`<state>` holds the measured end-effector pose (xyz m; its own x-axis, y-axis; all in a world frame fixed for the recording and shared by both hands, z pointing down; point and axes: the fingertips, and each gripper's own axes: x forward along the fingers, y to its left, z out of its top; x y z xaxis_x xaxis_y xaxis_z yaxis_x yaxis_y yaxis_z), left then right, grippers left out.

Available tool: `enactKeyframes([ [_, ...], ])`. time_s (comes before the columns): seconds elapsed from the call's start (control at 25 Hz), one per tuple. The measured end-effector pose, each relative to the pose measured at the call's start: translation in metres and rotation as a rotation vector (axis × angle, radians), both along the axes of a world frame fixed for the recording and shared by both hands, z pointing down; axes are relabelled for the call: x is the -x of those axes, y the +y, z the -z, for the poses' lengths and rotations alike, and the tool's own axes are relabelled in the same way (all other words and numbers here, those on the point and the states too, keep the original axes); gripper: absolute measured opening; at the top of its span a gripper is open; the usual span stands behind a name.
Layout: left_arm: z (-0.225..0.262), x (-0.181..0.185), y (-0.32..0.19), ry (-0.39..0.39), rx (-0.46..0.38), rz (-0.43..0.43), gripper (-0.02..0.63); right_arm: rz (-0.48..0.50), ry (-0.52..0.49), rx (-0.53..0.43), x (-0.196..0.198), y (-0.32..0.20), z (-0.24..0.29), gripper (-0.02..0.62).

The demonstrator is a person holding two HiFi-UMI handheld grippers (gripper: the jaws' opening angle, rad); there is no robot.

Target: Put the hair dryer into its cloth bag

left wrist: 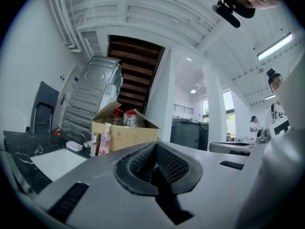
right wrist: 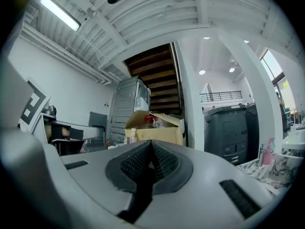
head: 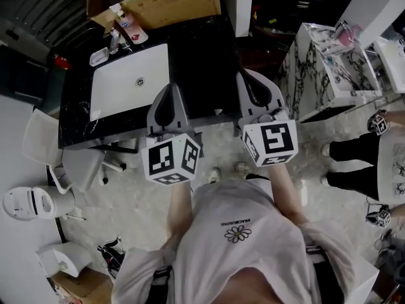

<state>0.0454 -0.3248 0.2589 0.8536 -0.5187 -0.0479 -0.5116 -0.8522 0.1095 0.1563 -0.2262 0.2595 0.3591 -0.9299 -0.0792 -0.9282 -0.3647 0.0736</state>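
A dark bench [head: 196, 62] fills the upper middle of the head view, and the person stands at its near edge. On its left half lies a flat white cloth bag [head: 130, 84] with a small round mark near its middle. It lies ahead of both claws, and neither touches it. The hair dryer shows in no view, and whether it is inside the bag cannot be told. At the far end of the bench stands an open cardboard box [head: 171, 2]. A marble-patterned stand [head: 316, 75] stands to the right of the bench.

Both forearms [head: 180, 211] reach forward from the chest, roughly parallel and a little apart, and hold the claws level over the near edge of the bench. The left claw [head: 169, 90] points past the bag's near right corner. Its jaws are closed together, with nothing between the pads. The right claw [head: 248, 76] points over the bare dark part of the bench, near the left one. Its jaws are also pressed together and empty. Each claw carries its marker cube [head: 171, 159] at the end nearest the person. A small white tray [head: 99, 57] sits by the bag's far left corner, close to the box.
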Motion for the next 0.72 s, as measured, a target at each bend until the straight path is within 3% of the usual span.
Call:
enactKeyframes([
  [0.72, 0.007, -0.026, 0.028, 0.005, -0.051, 0.025, 0.017, 0.073, 0.049, 0.008, -0.013, 0.014, 0.002, 0.012],
])
